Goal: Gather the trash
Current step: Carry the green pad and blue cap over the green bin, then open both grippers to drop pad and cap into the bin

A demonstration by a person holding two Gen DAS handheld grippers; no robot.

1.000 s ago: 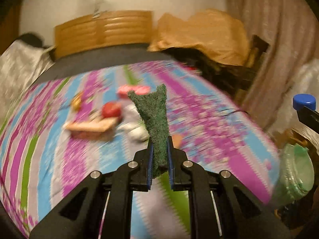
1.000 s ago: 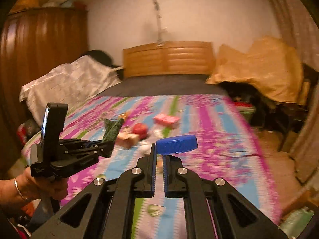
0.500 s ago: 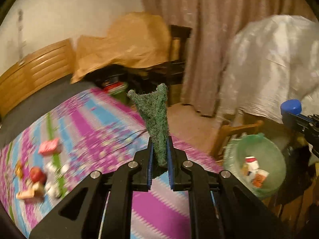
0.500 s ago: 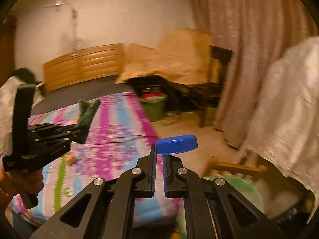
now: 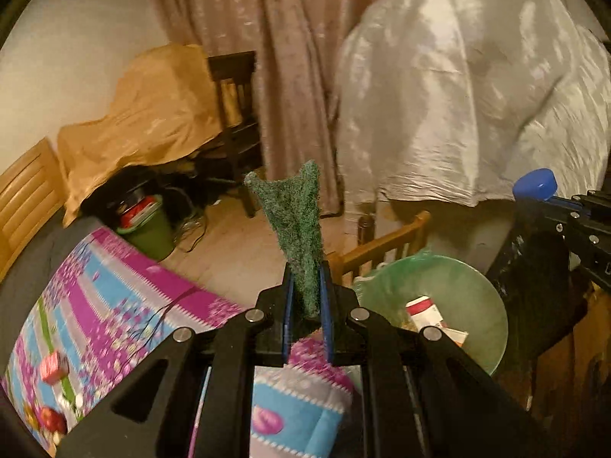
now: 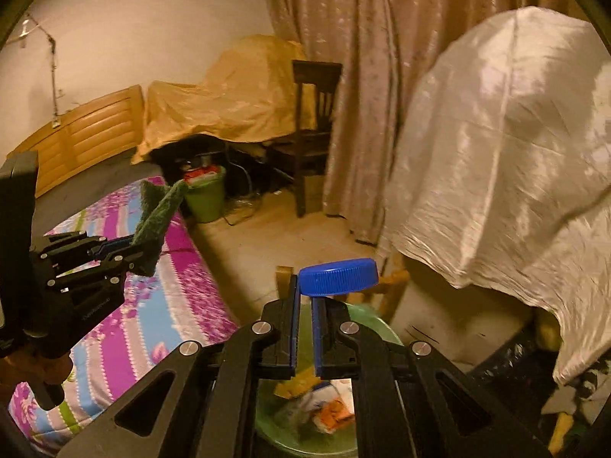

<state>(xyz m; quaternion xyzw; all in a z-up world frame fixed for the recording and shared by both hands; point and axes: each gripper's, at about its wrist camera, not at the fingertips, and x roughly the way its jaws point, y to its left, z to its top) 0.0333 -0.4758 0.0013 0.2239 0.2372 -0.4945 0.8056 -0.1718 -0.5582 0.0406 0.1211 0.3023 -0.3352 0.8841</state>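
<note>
My left gripper (image 5: 306,286) is shut on a green scouring pad (image 5: 296,221) that stands up between its jaws; it also shows in the right wrist view (image 6: 158,210). My right gripper (image 6: 303,297) is shut on a blue bottle cap (image 6: 338,276), seen too in the left wrist view (image 5: 534,184). A green-lined trash bin (image 5: 458,286) with cartons inside sits low and right of the left gripper, directly below the right gripper (image 6: 275,420). More trash (image 5: 51,416) lies on the bed at far left.
The bed with a striped purple sheet (image 5: 114,305) is at left. A wooden chair frame (image 5: 382,244) stands beside the bin. A white-draped object (image 5: 458,95), curtains (image 6: 343,38), a dark chair (image 6: 313,122) and a small green bin (image 6: 204,194) stand beyond.
Both grippers have swung right, away from the bed, toward the green trash bin. The pad and the cap stay gripped. The right gripper is now over the bin.
</note>
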